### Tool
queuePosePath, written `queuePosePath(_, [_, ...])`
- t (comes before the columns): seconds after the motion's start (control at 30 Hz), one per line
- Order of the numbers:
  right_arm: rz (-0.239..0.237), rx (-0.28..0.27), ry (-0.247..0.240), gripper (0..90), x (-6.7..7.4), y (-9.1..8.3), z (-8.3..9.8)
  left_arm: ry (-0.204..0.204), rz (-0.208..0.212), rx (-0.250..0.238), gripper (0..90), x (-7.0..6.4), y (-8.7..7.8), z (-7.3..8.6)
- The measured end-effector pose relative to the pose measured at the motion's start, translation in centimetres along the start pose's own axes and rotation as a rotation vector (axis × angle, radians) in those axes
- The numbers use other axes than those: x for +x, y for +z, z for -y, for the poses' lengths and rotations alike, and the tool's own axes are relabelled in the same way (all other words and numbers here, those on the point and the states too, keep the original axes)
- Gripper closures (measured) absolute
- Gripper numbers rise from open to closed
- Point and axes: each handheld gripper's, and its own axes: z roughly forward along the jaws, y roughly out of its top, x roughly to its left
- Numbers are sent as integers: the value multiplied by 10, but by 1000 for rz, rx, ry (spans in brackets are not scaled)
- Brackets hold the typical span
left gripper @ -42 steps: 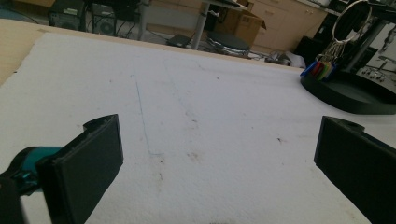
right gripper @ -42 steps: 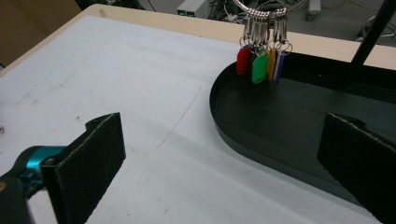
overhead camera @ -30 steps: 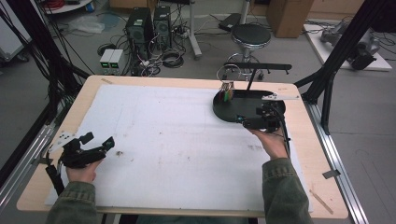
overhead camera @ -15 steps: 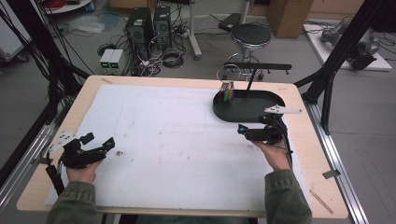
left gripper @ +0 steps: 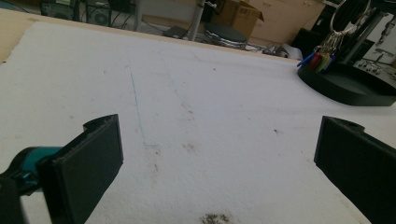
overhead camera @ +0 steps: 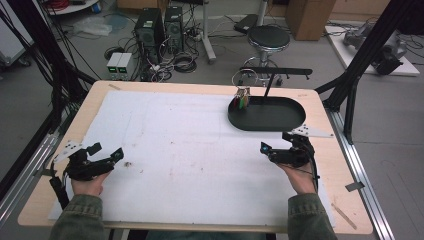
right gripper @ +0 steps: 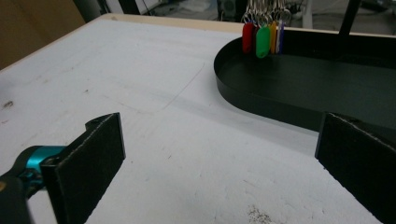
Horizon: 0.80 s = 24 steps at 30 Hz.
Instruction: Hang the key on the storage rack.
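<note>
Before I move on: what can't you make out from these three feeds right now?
- Key tags: right gripper view's top edge cuts off their rings and hanging point; any writing is too small to read.
- Black tray: the near wall hides part of its floor in the right gripper view; its far end runs off frame.
- Left gripper and right gripper: jaws wide apart, but the tips are cut by the frame edges in both gripper views.

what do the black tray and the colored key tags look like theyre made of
Black tray: probably thin metal or hard plastic, matte finish, judging by its slim upright wall and dull sheen. Key tags: likely glossy plastic, bright red, green, orange and blue, hanging from shiny metal-looking rings.
</note>
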Motion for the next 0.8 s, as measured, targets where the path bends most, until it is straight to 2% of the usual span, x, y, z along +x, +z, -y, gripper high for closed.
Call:
queuePosePath(0.23, [-6, -39, 14, 5, -3, -8, 16, 2, 1, 4, 17, 0, 0, 0])
queuePosePath(0.4, [4, -44, -1, 5, -1, -11, 25, 2, -2, 3, 17, 0, 0, 0])
queuePosePath(0.47, [12, -55, -22, 5, -1, -12, 28, 6, -1, 3, 17, 0, -1, 0])
queuePosePath(0.57, [18, -65, -23, 5, 0, -14, 33, 6, -5, 2, 17, 0, -1, 0])
queuePosePath(0.8, [50, -145, -45, 5, 2, -23, 41, 9, -5, 2, 17, -1, -1, 0])
